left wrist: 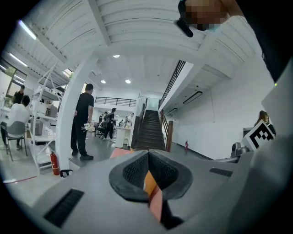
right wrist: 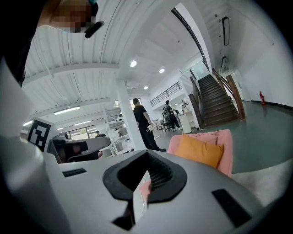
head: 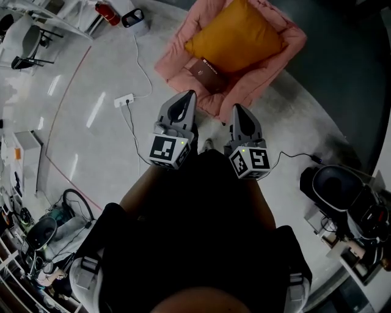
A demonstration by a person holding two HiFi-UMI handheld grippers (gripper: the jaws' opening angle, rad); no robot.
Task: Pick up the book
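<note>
A dark brown book [head: 208,74] lies on the seat of a pink armchair [head: 177,61], just in front of an orange cushion [head: 235,36]. My left gripper [head: 186,96] is shut and empty, its tip a short way before the chair's front edge. Beside it my right gripper [head: 237,110] is also shut, with nothing held. In the left gripper view the closed pads of that gripper [left wrist: 147,155] hide most of the chair. The right gripper view shows its own gripper [right wrist: 147,156] below the armchair [right wrist: 226,141] and cushion [right wrist: 199,151]. The book is hidden in both gripper views.
A white power strip [head: 123,99] with its cable lies on the floor left of the chair. A red fire extinguisher [head: 107,12] stands at the back. Black equipment [head: 336,186] sits at the right, clutter at the lower left. A person [left wrist: 82,123] stands near a white column, with stairs [left wrist: 149,130] behind.
</note>
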